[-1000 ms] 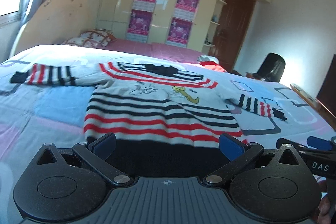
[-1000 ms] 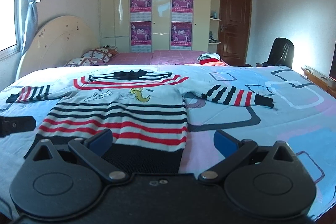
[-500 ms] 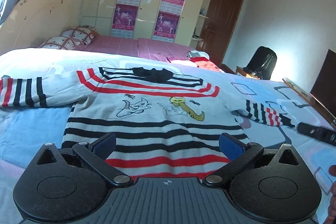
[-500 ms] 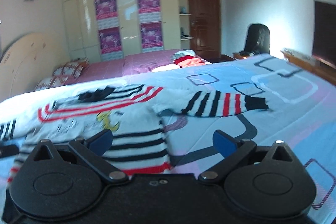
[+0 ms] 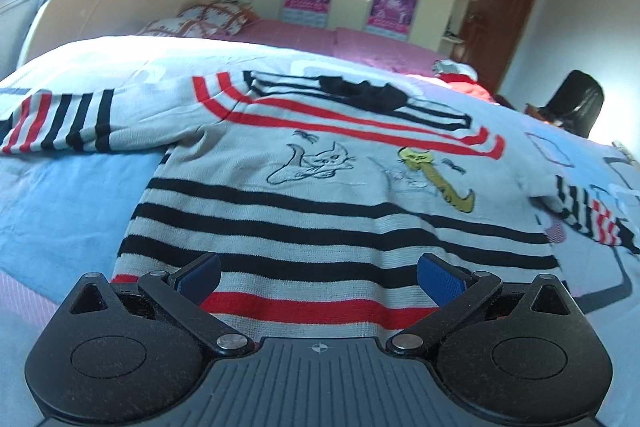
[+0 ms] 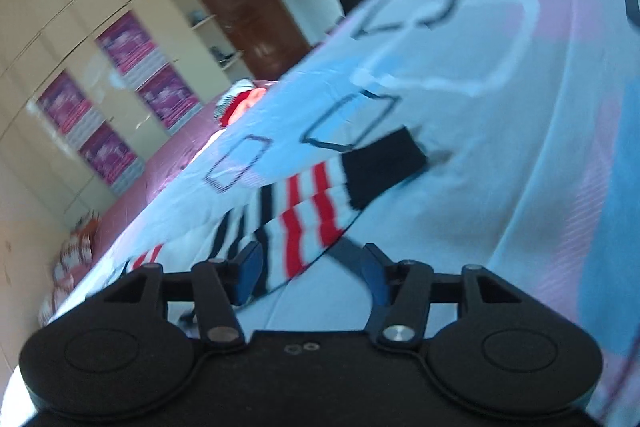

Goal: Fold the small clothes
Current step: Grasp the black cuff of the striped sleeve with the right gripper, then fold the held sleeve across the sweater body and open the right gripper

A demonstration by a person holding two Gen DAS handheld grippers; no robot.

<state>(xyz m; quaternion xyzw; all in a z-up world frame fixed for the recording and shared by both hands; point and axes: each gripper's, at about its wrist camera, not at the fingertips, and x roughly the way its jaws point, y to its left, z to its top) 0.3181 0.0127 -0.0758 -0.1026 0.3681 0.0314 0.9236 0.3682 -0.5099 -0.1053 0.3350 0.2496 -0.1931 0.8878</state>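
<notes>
Striped sweater (image 5: 320,187), flat, sleeves outspread

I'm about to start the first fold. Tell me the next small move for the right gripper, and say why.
Probably ease the right gripper forward and down, then close on the striped sleeve. Its jaws are open with the sleeve lying flat on the bedspread just ahead between the fingers, cuff beyond. The sweater lies spread out, nothing folded yet.

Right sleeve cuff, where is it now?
Right wrist view: the black cuff lies flat on the bedspread, just ahead of the open right gripper.
</notes>
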